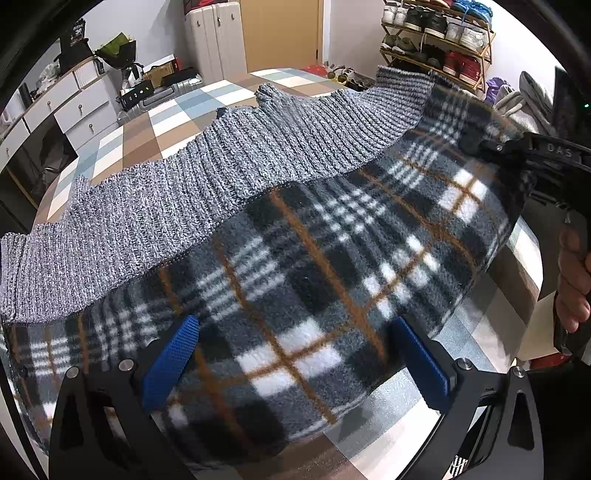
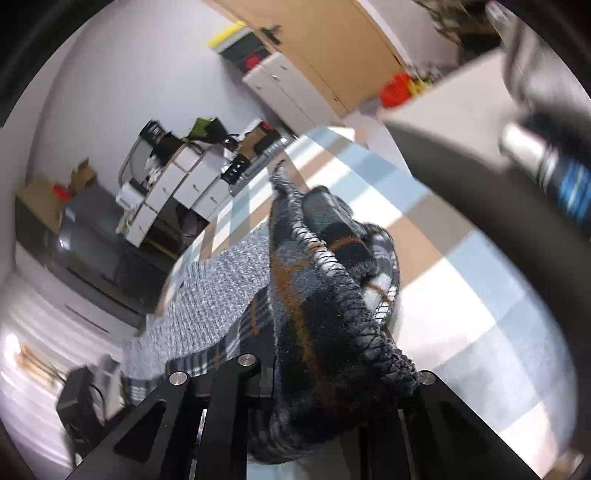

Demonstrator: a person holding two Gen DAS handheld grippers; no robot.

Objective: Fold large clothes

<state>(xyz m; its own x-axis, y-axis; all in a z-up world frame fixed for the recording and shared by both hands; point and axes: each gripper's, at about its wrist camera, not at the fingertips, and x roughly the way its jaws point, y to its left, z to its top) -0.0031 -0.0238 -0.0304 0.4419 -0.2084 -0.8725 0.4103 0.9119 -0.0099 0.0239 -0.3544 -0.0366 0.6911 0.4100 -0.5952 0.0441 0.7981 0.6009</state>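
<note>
plaid fleece garment (image 1: 314, 258) between spread blue fingers (image 1: 170, 363)

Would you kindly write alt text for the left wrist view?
A plaid fleece garment with grey knit trim lies on a checked surface. The left hand-held gripper is open over it, while the right hand-held gripper pinches its far edge.

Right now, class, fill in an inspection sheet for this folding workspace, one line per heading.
Surface: checked cloth in blue, brown and white, covering the table.
Job's things: plaid fleece garment spread out, grey knit panel along its far side.
Clutter: nothing seen on the cloth.
Grippers: left gripper open over the fleece; right gripper shut on a bunched fleece edge.
Cables: nothing seen.
Surroundings: shoe rack, white drawers, door.
</note>
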